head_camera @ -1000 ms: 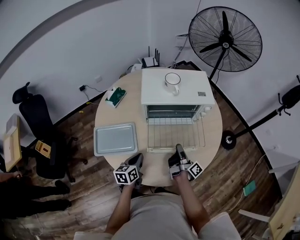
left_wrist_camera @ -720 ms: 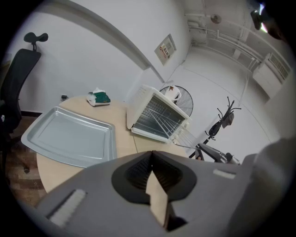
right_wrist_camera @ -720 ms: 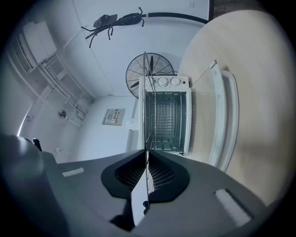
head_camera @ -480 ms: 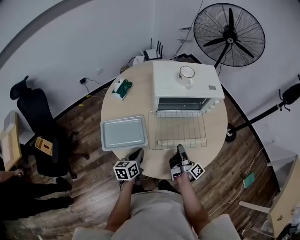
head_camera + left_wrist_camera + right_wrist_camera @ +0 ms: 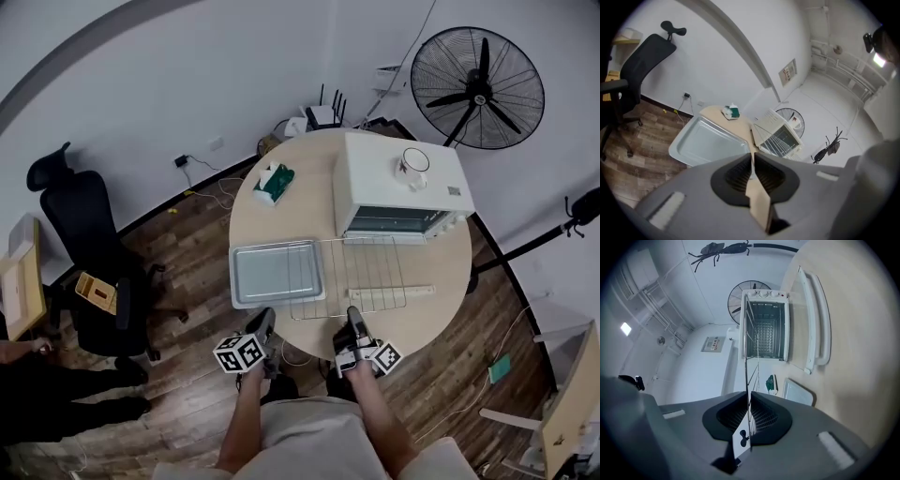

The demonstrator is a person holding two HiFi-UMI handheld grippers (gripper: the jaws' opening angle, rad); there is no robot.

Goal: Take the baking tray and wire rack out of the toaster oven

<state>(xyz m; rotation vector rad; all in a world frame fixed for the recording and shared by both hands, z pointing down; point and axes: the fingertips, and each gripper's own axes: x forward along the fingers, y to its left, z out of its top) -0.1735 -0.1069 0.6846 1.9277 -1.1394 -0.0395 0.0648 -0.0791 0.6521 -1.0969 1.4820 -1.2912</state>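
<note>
The wire rack (image 5: pixel 361 272) hangs drawn out of the white toaster oven (image 5: pixel 398 187), over the open door (image 5: pixel 403 294). Its rear edge is near the oven mouth and its left side overlaps the baking tray (image 5: pixel 272 272). That tray lies flat on the round table (image 5: pixel 309 202), left of the oven. My right gripper (image 5: pixel 353 316) is shut on the rack's front wire, and the right gripper view shows the wire (image 5: pixel 748 380) running between its pads. My left gripper (image 5: pixel 265 321) hovers at the table's front edge below the tray, shut and holding nothing.
A mug (image 5: pixel 412 167) stands on top of the oven. A green tissue box (image 5: pixel 275 181) lies at the table's back left. A black office chair (image 5: pixel 89 244) stands to the left, a floor fan (image 5: pixel 478 89) at the back right. Cables and a router (image 5: pixel 323 114) sit behind the table.
The rack has slid out of the oven toward the table's front edge, and its left side now overlaps the tray. Both grippers have drawn back with it.
</note>
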